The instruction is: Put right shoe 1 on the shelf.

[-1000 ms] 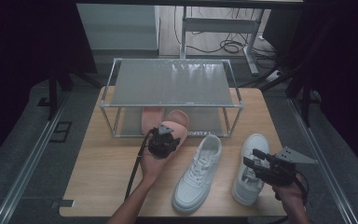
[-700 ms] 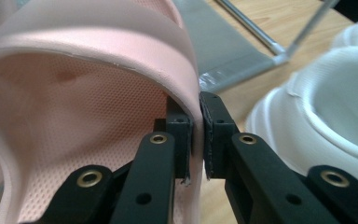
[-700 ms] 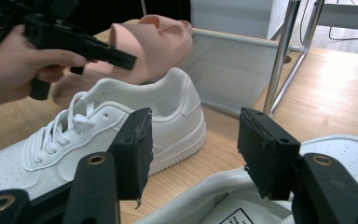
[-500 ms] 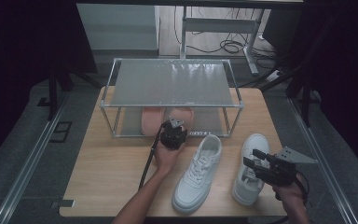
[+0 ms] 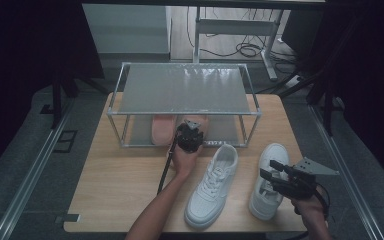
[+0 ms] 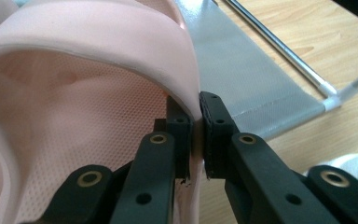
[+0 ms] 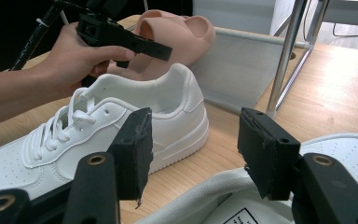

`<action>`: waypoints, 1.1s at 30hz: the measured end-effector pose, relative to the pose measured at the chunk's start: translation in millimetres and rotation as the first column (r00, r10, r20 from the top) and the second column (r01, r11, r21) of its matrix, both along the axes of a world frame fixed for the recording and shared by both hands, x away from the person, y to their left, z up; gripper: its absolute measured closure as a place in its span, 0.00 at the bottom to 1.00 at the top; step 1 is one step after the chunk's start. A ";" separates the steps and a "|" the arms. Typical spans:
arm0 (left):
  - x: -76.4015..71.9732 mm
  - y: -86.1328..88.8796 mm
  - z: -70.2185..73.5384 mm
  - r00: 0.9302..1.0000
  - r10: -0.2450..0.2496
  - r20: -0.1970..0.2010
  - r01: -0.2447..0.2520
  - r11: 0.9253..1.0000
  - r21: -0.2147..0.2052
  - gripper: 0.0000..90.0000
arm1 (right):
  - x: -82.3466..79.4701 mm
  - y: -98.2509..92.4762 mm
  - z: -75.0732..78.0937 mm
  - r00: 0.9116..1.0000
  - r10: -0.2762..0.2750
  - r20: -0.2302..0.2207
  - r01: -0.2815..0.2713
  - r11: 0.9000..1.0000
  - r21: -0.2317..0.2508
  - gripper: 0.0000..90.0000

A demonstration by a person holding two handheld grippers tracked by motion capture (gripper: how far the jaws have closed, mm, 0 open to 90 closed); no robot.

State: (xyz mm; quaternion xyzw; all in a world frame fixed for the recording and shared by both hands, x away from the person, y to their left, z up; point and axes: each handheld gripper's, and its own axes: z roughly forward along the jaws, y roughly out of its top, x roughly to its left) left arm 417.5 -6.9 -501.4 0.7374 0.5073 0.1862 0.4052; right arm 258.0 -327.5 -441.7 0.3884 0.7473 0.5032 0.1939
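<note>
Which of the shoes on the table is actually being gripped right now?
The pink slipper under the rack: the left gripper pinches its rim. Both white sneakers lie free on the table.

Dim, murky high view; gripper views brighter, nearby parts soft.

A light wooden table (image 5: 115, 185) carries a metal-framed rack (image 5: 182, 90) with a grey upper shelf at its far side. On the rack's lower grey shelf (image 5: 140, 131) sit 2 pink slippers (image 5: 162, 127). 2 white sneakers (image 5: 212, 182) lie directly on the tabletop, near its front edge.
</note>
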 end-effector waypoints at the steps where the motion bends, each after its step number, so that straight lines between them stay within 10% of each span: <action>1: 1.1 -0.5 -0.4 1.000 0.001 -0.004 -0.001 1.000 -0.003 0.93 | -0.1 0.1 0.2 1.000 0.001 0.000 -0.001 1.000 -0.002 0.50; 16: 17.6 -4.9 -6.2 0.991 0.124 -0.046 -0.125 0.992 -0.007 0.77 | -0.8 -1.8 1.1 1.000 -0.003 0.002 0.003 1.000 0.004 0.50; 23: 3.8 10.2 2.1 0.996 0.069 -0.055 -0.070 0.997 -0.017 0.64 | -1.0 -1.5 0.9 1.000 -0.003 0.002 0.003 1.000 0.003 0.50; 33: -30.2 47.1 9.4 0.999 -0.039 -0.011 0.038 0.998 -0.055 0.71 | -0.7 0.3 0.1 1.000 -0.006 0.000 0.006 1.000 -0.002 0.50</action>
